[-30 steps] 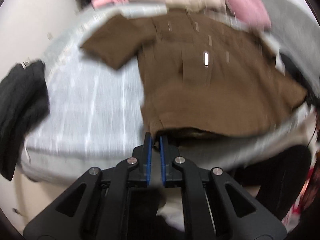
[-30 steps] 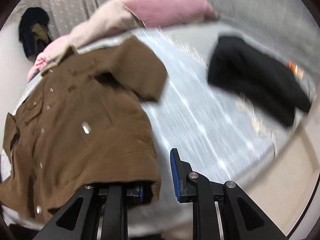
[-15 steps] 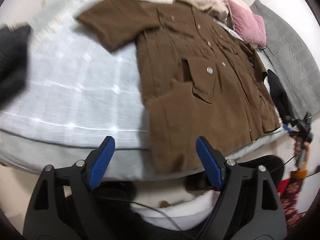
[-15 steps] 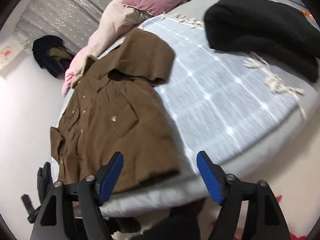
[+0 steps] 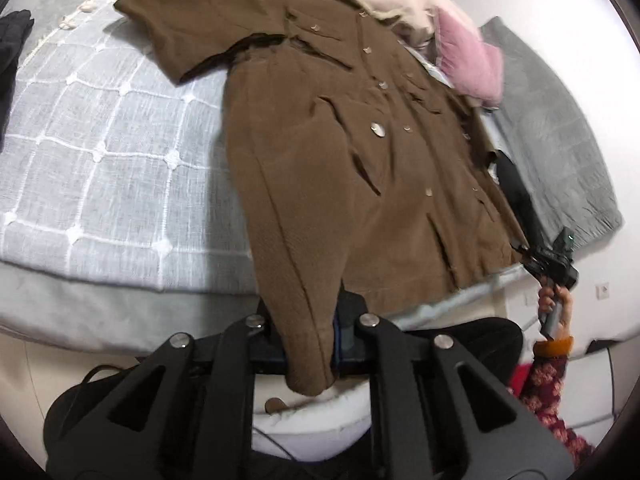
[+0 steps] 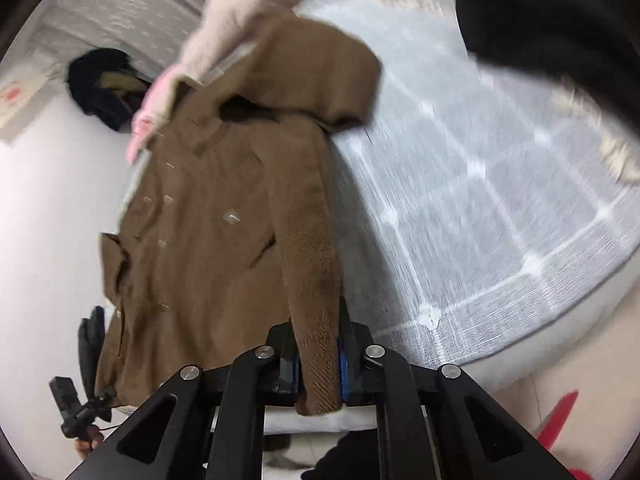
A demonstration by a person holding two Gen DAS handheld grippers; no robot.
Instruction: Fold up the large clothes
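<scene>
Your left gripper has just been closing, and its jaws now pinch the hem of the brown jacket at the near edge of the bed, a fold of cloth hanging down between the blue pads. Your right gripper has likewise just been closing and clamps another stretch of the same hem, the fabric bunched between its pads. The brown jacket lies spread front-up on the pale checked bedcover, buttons showing, one short sleeve stretched out sideways, its collar end near the pink pillow and cream garment. A black garment lies well apart on the cover.
</scene>
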